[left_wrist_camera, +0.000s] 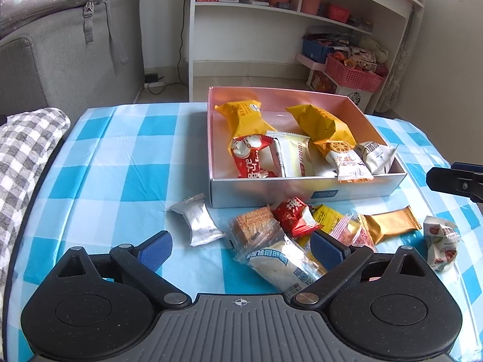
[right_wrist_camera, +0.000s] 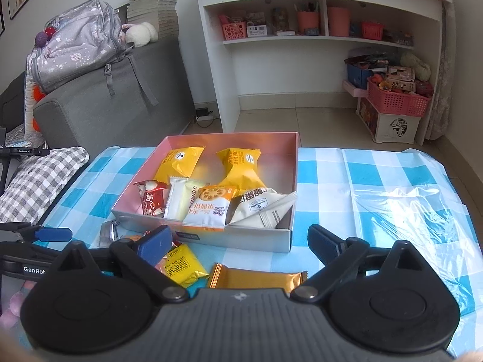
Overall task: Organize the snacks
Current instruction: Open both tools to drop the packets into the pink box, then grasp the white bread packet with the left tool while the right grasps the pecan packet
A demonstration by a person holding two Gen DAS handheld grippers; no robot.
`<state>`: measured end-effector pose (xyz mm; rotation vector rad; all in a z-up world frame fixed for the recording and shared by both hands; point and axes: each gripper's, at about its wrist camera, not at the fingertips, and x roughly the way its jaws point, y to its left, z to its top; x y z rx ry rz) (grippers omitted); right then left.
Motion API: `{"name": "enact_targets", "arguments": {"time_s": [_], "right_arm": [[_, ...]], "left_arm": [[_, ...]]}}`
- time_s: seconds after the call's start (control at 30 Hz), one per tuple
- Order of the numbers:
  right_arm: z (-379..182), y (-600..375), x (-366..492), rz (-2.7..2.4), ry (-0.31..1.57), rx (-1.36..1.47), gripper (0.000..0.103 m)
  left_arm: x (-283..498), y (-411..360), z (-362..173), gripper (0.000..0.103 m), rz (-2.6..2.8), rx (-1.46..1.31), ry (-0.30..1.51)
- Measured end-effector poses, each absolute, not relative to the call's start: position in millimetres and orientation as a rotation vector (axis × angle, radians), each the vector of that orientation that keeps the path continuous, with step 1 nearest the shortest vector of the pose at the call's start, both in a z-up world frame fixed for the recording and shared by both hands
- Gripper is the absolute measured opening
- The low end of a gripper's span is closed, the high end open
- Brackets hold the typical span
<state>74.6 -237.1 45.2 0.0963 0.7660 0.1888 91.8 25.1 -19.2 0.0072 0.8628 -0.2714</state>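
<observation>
A: Box [left_wrist_camera: 305, 191] sits mid-table on the blue-check cloth [left_wrist_camera: 114, 163], far wall at the table's back edge. Six packets inside, crowded against the near wall; the back half holds only two yellow packets [right_wrist_camera: 241, 163].

B: Loose snacks?

A: Heaped just in front of the box's near wall. Silver packet [left_wrist_camera: 197, 224] lies apart on the left, gold bar [left_wrist_camera: 389, 226] on the right, white-and-red packet [left_wrist_camera: 440, 247] near the right table edge.

B: Left gripper [left_wrist_camera: 241, 249]?

A: Jaws spread wide, nothing gripped; a clear-wrapped white cake [left_wrist_camera: 283, 267] lies on the cloth between the fingers.

B: Right gripper [right_wrist_camera: 238, 242]?

A: Also wide apart, empty, above the gold bar, by the box's near right corner.

B: Room to move?

A: Bare cloth left of the box, and to its right under crinkled plastic film [right_wrist_camera: 401, 208].
</observation>
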Motion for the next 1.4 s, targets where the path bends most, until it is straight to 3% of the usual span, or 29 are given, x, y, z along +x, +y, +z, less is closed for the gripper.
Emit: {"name": "enact_targets", "arguments": {"time_s": [0.57, 0.87, 1.4], "right_arm": [[36, -264, 51, 0.131, 0.776, 0.048, 0.103], [10, -282, 55, 0.01, 0.923, 0.034, 0.101], [-16, -279, 62, -0.089, 1.13, 0.106, 0.08]], "left_arm": [[75, 4, -46, 0.1, -0.338, 0.034, 0.89], [80, -7, -56, 0.1, -0.295, 0.068, 0.914], [89, -7, -65, 0.1, -0.297, 0.051, 0.942]]}}
